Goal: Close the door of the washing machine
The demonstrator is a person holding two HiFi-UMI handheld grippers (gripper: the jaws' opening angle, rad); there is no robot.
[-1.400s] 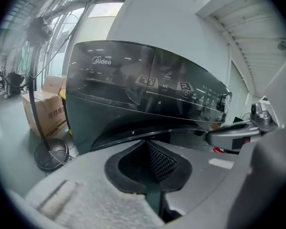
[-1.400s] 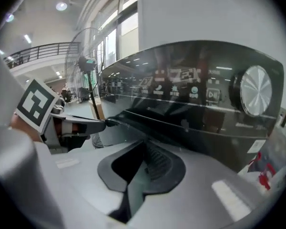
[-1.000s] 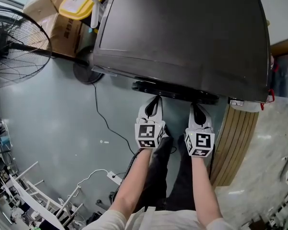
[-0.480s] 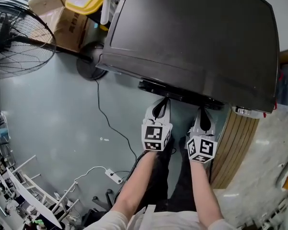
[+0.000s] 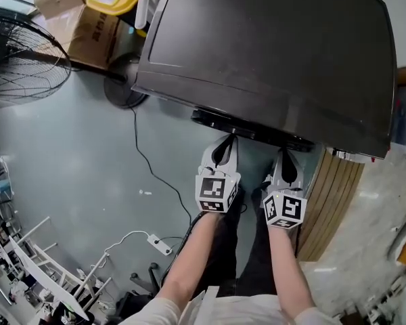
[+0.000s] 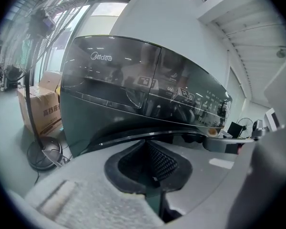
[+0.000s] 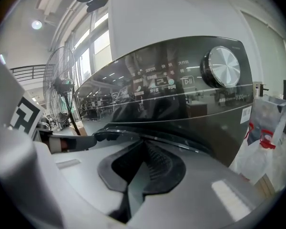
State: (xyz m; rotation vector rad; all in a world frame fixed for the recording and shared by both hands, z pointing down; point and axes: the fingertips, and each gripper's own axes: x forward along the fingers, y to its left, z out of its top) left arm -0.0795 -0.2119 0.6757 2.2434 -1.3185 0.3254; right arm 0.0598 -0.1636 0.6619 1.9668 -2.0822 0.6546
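While left tool point(image 5: 224, 146) and right tool point(image 5: 283, 158) sit closed and empty by the door point(image 5: 250, 131), we should push evenly.

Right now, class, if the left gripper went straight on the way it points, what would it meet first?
Probably the washing machine's door, the dark curved rim just ahead of the shut left gripper, below the control panel. How close they stand is unclear.

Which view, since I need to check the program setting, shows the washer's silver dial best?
The right gripper view: the dial faces the camera, large and unobstructed. The left gripper view shows it small and sideways at the panel's far end. The head view sees only the washer's top.
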